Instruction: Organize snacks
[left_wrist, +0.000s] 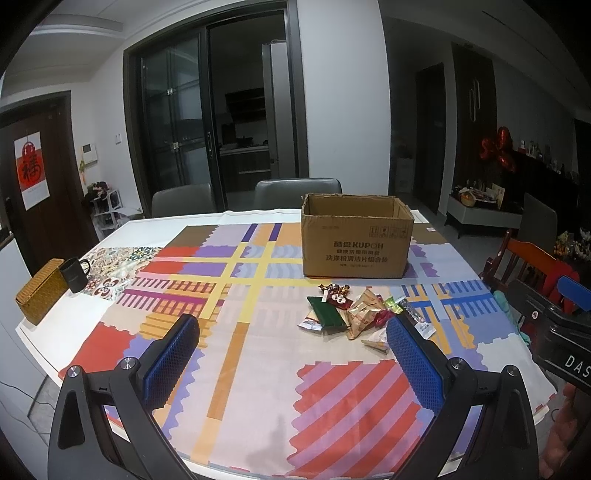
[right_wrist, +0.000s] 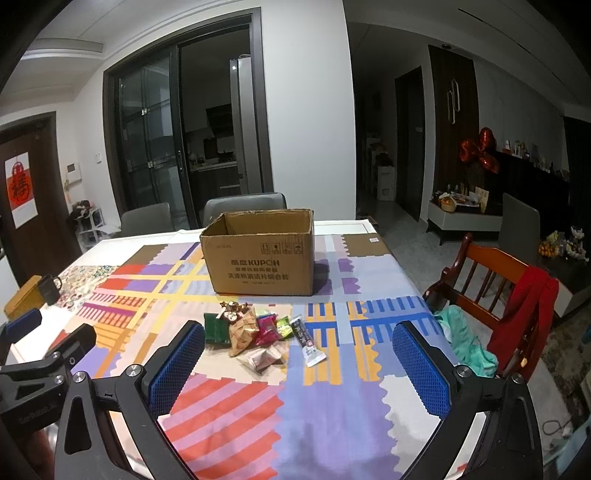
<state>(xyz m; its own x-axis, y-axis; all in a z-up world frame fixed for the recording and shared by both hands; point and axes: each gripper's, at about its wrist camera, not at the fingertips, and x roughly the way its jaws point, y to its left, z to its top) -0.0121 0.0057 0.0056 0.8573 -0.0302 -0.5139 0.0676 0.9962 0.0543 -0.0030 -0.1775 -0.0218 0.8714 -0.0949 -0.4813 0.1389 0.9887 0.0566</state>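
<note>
**Both tongs wide and empty, snack pile waiting in front of the box**

The left tongs (left_wrist: 291, 332) hang above the near part of the table with the blue pads spread wide and nothing between them. The right tongs (right_wrist: 297, 341) stand the same way, wide and empty, and point almost straight at the snacks.

The pile of snacks (right_wrist: 255, 334) lies on the patterned tablecloth (right_wrist: 332, 406), beyond the right tongs' tips and just to the right of the left ones. It holds a green packet (right_wrist: 216, 328), a crinkly gold wrapper (right_wrist: 242, 332), a pink one and a long dark-and-white stick packet (right_wrist: 308, 343) that lies at the right edge of the heap. Just behind the pile stands an open cardboard box (right_wrist: 258, 269), the likely place for the snacks; none show over its rim, though its floor is hidden.

Further left a dark mug (left_wrist: 75, 275) and a woven basket (left_wrist: 40, 295) sit side by side, well away from the work.

Risks, as I judge them: the wrappers overlap, so closing on one could drag or scatter its neighbours. Flat foil packets lie flush on the cloth, so pads may slide off or pinch the cloth instead. The two tongs are close together, and reaching at once could knock them.
</note>
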